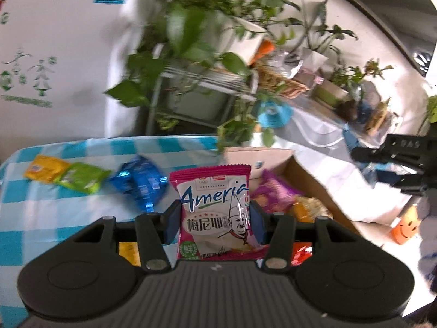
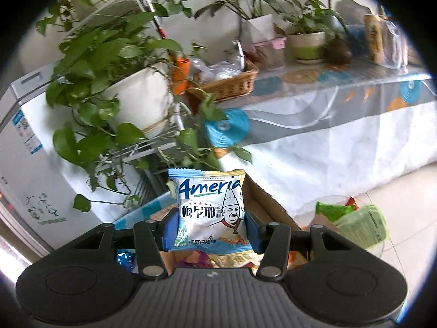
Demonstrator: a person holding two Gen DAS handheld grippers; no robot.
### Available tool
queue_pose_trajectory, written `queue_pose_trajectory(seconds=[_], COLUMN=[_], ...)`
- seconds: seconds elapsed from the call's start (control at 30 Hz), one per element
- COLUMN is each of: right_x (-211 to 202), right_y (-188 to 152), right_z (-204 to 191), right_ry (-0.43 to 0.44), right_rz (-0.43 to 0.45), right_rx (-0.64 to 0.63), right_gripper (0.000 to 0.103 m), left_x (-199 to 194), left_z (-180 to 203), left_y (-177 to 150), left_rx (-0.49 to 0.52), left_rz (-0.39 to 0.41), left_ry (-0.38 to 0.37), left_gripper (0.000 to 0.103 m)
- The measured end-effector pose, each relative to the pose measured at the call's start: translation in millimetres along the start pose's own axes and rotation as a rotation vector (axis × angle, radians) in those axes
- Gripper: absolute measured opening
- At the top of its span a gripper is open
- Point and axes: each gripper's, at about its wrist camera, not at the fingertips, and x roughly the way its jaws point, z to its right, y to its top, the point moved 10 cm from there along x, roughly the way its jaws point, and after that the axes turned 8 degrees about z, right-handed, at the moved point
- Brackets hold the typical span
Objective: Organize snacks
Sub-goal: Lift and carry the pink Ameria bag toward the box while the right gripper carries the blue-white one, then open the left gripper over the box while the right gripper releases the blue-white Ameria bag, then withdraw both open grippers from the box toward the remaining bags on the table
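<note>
My left gripper (image 1: 214, 222) is shut on a pink Ameria snack packet (image 1: 214, 210), held upright above the blue checked tablecloth (image 1: 41, 213), beside the cardboard box (image 1: 308, 180). The box holds a purple packet (image 1: 273, 191) and other snacks. My right gripper (image 2: 210, 231) is shut on a light blue Ameria snack packet (image 2: 209, 210), held upright above the same box (image 2: 262, 205). The right gripper also shows at the right edge of the left wrist view (image 1: 404, 164). Yellow (image 1: 45, 168), green (image 1: 82, 177) and blue (image 1: 142, 183) packets lie on the cloth.
A potted vine on a wire stand (image 2: 136, 101) hangs over the table's far edge. A long side table (image 2: 327, 104) carries plants and a wicker basket (image 2: 229, 84). A glass bowl of green packets (image 2: 355, 218) sits to the right. A white appliance (image 2: 24, 164) stands left.
</note>
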Motion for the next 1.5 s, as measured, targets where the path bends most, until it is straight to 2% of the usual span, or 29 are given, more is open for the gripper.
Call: queue_pose_trajectory(seconds=[0.27, 0.4, 0.7, 0.77, 0.83, 0.87, 0.9, 1.0, 1.27, 1.5], right_x=[-7, -8, -12, -12, -12, -13, -13, -14, -11, -6], right_y=[-4, -11, -21, -21, -20, -19, -18, -17, -18, -19], right_z=[16, 22, 39, 42, 43, 42, 42, 42, 31, 16], right_ry=[-0.027, -0.027, -0.058, -0.068, -0.071, -0.067, -0.066, -0.064, -0.040, -0.013], right_rz=[-0.017, -0.053, -0.103, -0.104, -0.099, -0.095, -0.092, -0.085, -0.088, -0.097], right_rx=[0.046, 0.061, 0.083, 0.095, 0.111, 0.116, 0.117, 0.122, 0.118, 0.090], right_gripper=[0.057, 0.057, 0.058, 0.060, 0.064, 0.068, 0.069, 0.074, 0.076, 0.076], left_x=[31, 44, 71, 74, 74, 73, 72, 68, 58, 48], left_z=[51, 68, 96, 99, 104, 105, 105, 101, 75, 35], left_y=[5, 4, -4, -4, 0, 2, 4, 11, 20, 21], left_rx=[0.012, 0.007, 0.016, 0.009, 0.010, 0.012, 0.014, 0.010, 0.017, 0.002], left_rz=[-0.025, -0.043, -0.095, -0.098, -0.095, -0.090, -0.085, -0.074, -0.058, -0.072], left_ry=[-0.072, -0.098, -0.118, -0.123, -0.139, -0.139, -0.131, -0.129, -0.075, -0.022], left_gripper=[0.051, 0.051, 0.052, 0.056, 0.075, 0.080, 0.083, 0.084, 0.085, 0.086])
